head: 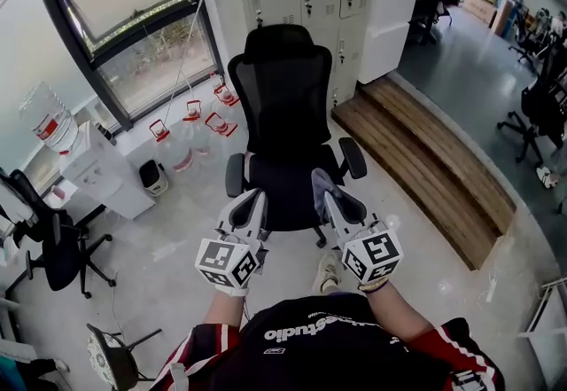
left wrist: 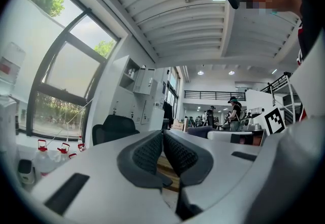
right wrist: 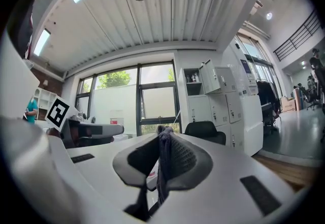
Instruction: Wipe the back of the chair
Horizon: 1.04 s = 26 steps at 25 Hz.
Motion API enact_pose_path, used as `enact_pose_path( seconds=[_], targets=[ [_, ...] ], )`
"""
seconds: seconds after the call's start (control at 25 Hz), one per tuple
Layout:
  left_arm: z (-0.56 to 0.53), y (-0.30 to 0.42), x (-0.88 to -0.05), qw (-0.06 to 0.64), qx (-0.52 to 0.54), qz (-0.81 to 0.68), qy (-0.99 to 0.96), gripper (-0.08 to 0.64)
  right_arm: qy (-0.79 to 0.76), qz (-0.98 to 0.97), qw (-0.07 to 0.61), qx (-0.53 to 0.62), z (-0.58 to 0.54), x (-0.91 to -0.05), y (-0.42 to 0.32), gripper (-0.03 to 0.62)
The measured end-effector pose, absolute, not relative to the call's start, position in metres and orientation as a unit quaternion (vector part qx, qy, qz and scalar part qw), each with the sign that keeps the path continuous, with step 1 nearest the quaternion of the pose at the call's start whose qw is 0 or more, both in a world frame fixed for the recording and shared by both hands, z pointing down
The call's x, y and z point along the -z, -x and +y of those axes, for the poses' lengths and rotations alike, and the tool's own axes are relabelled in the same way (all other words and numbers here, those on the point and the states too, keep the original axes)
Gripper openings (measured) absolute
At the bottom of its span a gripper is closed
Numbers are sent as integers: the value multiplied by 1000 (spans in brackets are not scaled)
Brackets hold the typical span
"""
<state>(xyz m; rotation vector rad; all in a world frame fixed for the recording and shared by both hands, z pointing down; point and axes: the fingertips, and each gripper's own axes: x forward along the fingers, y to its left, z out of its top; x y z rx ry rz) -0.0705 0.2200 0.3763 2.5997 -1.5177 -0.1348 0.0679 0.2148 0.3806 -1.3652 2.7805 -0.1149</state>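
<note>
So: R gripper (head: 331, 199) clamps grey cloth (head: 320, 188), L gripper (head: 250, 201) closed empty, facing chair (head: 283, 97).

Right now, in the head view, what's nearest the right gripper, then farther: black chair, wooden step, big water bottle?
1. Black chair, straight ahead of the right gripper holding the cloth.
2. Wooden step, on the right.
3. Big water bottle, far left.

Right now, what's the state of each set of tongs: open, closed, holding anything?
Left tongs: closed, nothing between them.
Right tongs: closed on a grey cloth.
</note>
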Motion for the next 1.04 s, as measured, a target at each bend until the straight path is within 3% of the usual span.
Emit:
enact_pose_path(
  seconds=[1.04],
  targets=[
    [257, 80, -368, 55, 50, -507, -859, 31, 434, 900, 32, 35, 254, -373, -66, 60]
  ],
)
